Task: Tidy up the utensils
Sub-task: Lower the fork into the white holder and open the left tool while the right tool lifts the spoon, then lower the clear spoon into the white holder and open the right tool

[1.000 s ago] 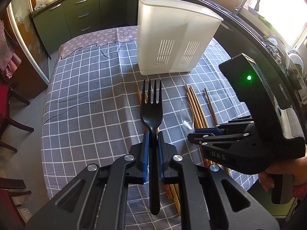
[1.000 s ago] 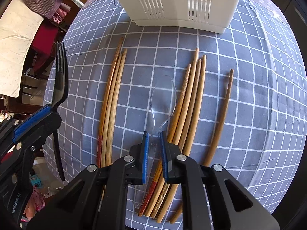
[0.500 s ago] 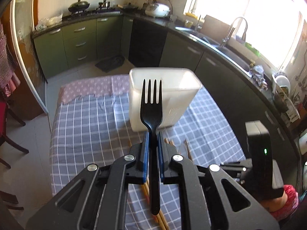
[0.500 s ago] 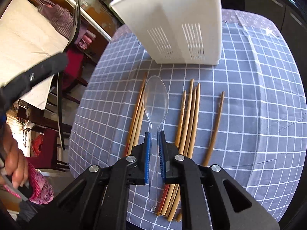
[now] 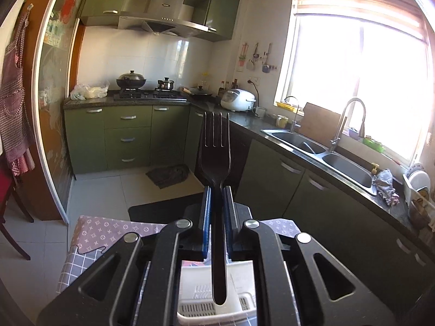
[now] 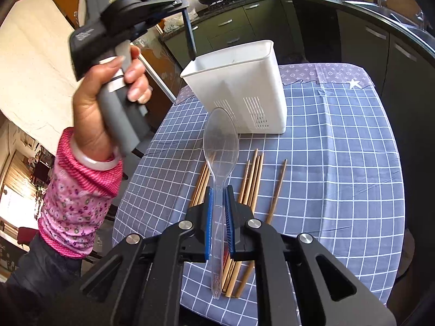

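Left tool, seen in the right wrist view at upper left, was carried by the person's left hand, whose wrist wore a pink patterned sleeve and a pale bangle. This tool was clenched on the black fork; in the left wrist view its blue pads pressed the fork's neck from both sides, tines pointing up toward the kitchen cabinets and handle hanging down. The fork stood close to upright, with its handle tip directly over the open top of the white utensil holder; in the right wrist view the tip sat at the holder's rear left rim, and whether it had crossed below the rim could not be told. The holder stood upright on the desk, which was covered by a grey-blue checked cloth. Nearer the camera, the wooden chopsticks lay flat on the cloth in loose groups, one single stick lying apart to the right. Right tool was clenched on the clear plastic spoon, gripping its handle between the blue pads, bowl pointing forward toward the holder and raised above the chopsticks. At far right of the left wrist view, a double sink with a curved tap sat under a bright window.
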Motion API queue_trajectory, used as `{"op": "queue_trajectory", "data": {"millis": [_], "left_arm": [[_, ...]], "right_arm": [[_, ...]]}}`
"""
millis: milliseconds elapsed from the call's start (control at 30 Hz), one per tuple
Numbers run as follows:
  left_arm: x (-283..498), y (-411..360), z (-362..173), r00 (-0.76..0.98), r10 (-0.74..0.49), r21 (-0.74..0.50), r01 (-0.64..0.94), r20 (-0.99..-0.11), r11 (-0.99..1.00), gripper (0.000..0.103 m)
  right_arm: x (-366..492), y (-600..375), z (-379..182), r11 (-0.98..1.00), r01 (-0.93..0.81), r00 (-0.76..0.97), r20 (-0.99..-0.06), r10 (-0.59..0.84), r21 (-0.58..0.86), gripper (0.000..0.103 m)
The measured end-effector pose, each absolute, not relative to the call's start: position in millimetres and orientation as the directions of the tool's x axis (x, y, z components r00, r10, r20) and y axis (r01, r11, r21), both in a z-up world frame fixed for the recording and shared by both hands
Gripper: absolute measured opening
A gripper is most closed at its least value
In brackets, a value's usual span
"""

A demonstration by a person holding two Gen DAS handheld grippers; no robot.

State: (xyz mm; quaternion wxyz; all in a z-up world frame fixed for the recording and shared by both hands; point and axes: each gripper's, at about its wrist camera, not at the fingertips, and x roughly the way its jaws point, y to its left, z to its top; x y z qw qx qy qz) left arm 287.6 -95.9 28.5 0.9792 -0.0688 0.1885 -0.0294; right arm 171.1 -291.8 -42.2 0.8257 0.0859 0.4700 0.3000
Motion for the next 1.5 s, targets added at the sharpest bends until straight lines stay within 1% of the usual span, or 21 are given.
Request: {"op": "queue_trajectory", "data": {"millis": [67,267,333,367,400,500,667,767,833,933,1000,1133,1200,1433,1467,1500], "left_arm": [[294,-96,18,0.928,-0.072,-0.136,0.023,-0.365,0.990,0.009],[290,-96,-15,0.872,-0.062,-0.102,0.014,-0.485,0.995,0.009],[285,-93,-19,0.854,-0.068,-0.095,0.021,-0.517,0.995,0.017],[283,-92,-20,0.849,-0.073,-0.099,0.025,-0.523,0.995,0.024],[280,-89,-20,0.849,-0.076,-0.103,0.026,-0.524,0.994,0.029],[273,-83,-12,0.856,-0.074,-0.106,0.023,-0.512,0.994,0.029],[246,-72,6,0.870,-0.080,-0.133,0.017,-0.487,0.991,0.029],[221,-65,10,0.867,-0.070,-0.128,0.007,-0.493,0.992,0.029],[201,-59,9,0.862,-0.063,-0.128,-0.003,-0.503,0.992,0.029],[178,-48,2,0.843,-0.064,-0.143,-0.016,-0.534,0.990,0.031],[163,-38,-5,0.830,-0.059,-0.163,-0.038,-0.555,0.986,0.035],[141,-25,-22,0.809,-0.015,-0.153,-0.093,-0.588,0.984,0.035],[134,-20,-32,0.794,-0.008,-0.156,-0.109,-0.608,0.982,0.035],[122,-28,-74,0.705,-0.019,-0.130,-0.104,-0.709,0.986,0.035],[123,-31,-78,0.693,-0.026,-0.130,-0.099,-0.720,0.987,0.035],[122,-34,-82,0.682,-0.030,-0.130,-0.096,-0.731,0.987,0.036]], "right_arm": [[169,-296,-41,0.806,-0.415,0.389,-0.719,0.576,0.421,0.010],[174,-305,-22,0.798,-0.424,0.438,-0.675,0.594,0.428,0.010],[180,-306,-7,0.800,-0.424,0.468,-0.653,0.596,0.425,0.010],[186,-305,1,0.802,-0.423,0.487,-0.640,0.594,0.422,0.010],[192,-305,9,0.806,-0.421,0.507,-0.628,0.590,0.417,0.010],[213,-299,36,0.814,-0.417,0.566,-0.585,0.580,0.404,0.010],[257,-289,78,0.833,-0.385,0.685,-0.481,0.547,0.398,0.010],[286,-279,93,0.844,-0.362,0.748,-0.417,0.517,0.397,0.010],[304,-268,95,0.871,-0.337,0.792,-0.392,0.468,0.357,0.010],[327,-251,84,0.907,-0.307,0.829,-0.387,0.404,0.288,0.010],[334,-241,73,0.923,-0.301,0.840,-0.392,0.376,0.239,0.010],[335,-233,42,0.929,-0.319,0.835,-0.409,0.369,0.186,0.010],[329,-234,28,0.925,-0.333,0.828,-0.413,0.380,0.185,0.010],[297,-232,-4,0.927,-0.352,0.820,-0.434,0.373,0.129,0.010],[295,-232,-6,0.928,-0.352,0.819,-0.439,0.369,0.123,0.015],[292,-234,-8,0.928,-0.352,0.818,-0.443,0.367,0.119,0.018]]}}
